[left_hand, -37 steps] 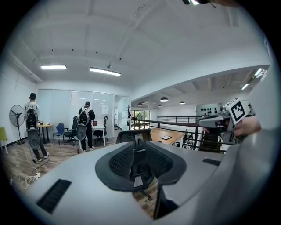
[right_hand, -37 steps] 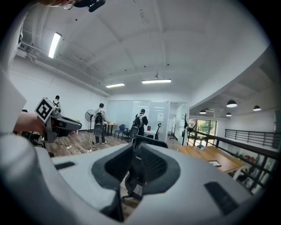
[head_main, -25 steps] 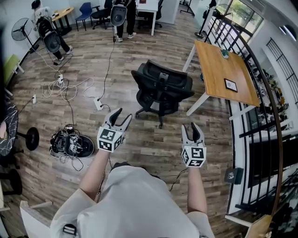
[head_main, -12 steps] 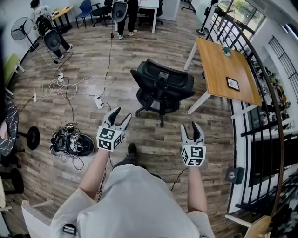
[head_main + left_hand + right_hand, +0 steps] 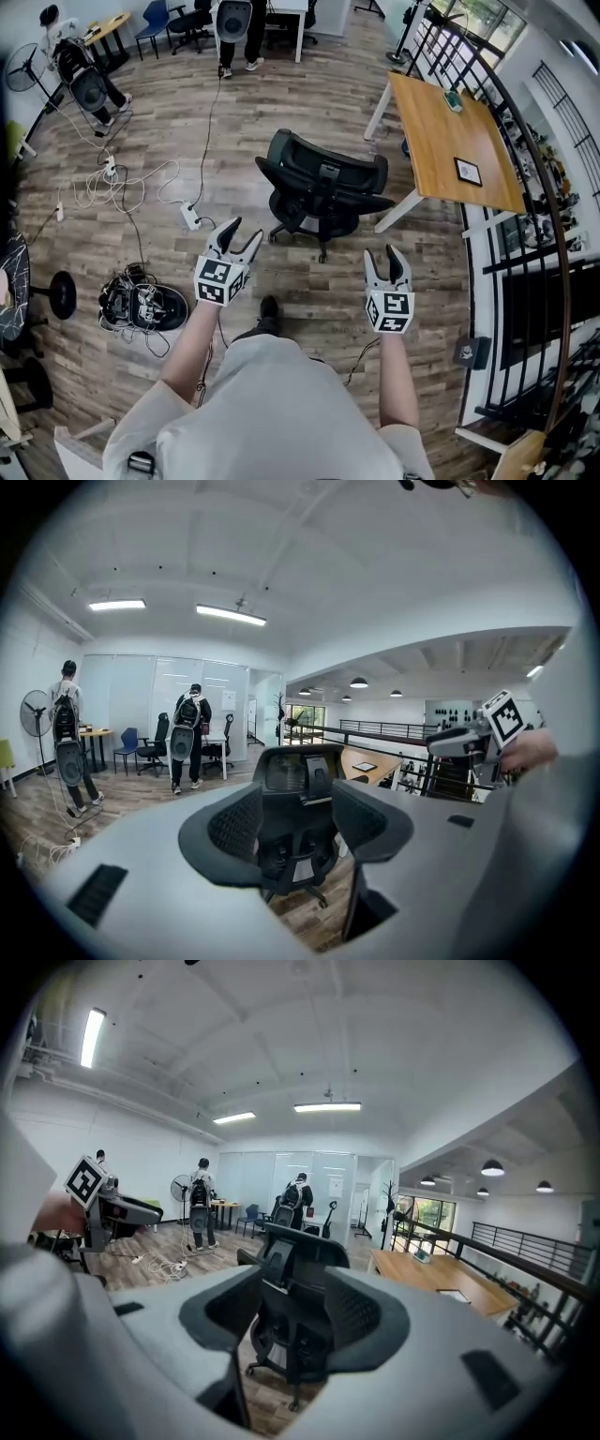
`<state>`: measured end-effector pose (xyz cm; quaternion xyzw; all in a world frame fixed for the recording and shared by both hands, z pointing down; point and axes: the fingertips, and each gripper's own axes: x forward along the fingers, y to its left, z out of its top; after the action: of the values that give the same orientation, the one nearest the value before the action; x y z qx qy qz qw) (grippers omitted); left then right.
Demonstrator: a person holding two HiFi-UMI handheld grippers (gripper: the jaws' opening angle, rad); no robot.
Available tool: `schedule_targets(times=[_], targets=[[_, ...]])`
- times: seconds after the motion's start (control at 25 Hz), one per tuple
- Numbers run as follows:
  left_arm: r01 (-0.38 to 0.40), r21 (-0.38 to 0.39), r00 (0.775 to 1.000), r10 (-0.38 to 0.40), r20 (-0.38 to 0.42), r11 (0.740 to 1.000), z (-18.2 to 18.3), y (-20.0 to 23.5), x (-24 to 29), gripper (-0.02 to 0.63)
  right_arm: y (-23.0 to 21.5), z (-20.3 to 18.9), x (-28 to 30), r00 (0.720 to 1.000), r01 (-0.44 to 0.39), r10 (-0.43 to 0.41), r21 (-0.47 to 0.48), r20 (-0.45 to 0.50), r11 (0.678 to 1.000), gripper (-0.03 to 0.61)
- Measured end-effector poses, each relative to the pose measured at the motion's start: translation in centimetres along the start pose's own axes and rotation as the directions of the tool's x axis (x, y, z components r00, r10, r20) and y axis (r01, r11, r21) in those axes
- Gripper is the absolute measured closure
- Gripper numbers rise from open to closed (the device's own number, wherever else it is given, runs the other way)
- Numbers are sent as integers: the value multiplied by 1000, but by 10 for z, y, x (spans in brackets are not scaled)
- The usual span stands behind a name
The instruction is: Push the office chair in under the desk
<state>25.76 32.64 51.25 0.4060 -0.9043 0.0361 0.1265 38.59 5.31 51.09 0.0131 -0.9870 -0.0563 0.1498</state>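
Both arms reached fwd, L gripper (image 5: 247, 229) & R gripper (image 5: 382, 253) side by side, aimed slightly down at the chair (image 5: 323, 183). Both jaws stood apart w/ nothing between, having just opened wider. Chair stood on the floor near the desk (image 5: 445, 141) corner, not under it.

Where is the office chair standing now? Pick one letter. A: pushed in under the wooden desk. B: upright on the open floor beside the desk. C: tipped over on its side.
B: the office chair stands upright on its wheeled base on the wood floor, left of the desk in the head view and not under its top.
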Motion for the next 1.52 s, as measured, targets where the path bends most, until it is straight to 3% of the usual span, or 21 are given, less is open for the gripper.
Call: schedule_targets(times=[0.28,0.48,0.72,0.88,1.04,1.28,1.4,1.52], targets=[[55,26,998,-54,-40,998,3,37,57,391,-9,5,60,998,10,-11,-25,-59,1000,385],[112,92,991,-104,-86,989,2,58,89,391,-13,6,94,994,9,-18,-83,-108,996,385],[193,171,975,-170,-141,966,-2,76,123,391,-28,0,114,983,9,-37,-156,-178,988,385],[237,254,964,-194,-184,938,-5,79,141,391,-36,-13,119,972,-18,-28,-194,-235,981,385],[291,344,946,-214,-245,893,-13,81,162,391,-50,-22,127,961,-39,-24,-218,-277,975,385],[368,453,908,-208,-364,812,-32,84,199,388,-69,-45,150,934,-136,38,-255,-355,957,385],[401,521,891,-188,-414,754,-43,86,220,388,-81,-57,166,918,-172,52,-278,-392,945,385],[440,609,874,-158,-460,660,-56,88,242,387,-97,-67,180,899,-207,43,-338,-435,918,384]])
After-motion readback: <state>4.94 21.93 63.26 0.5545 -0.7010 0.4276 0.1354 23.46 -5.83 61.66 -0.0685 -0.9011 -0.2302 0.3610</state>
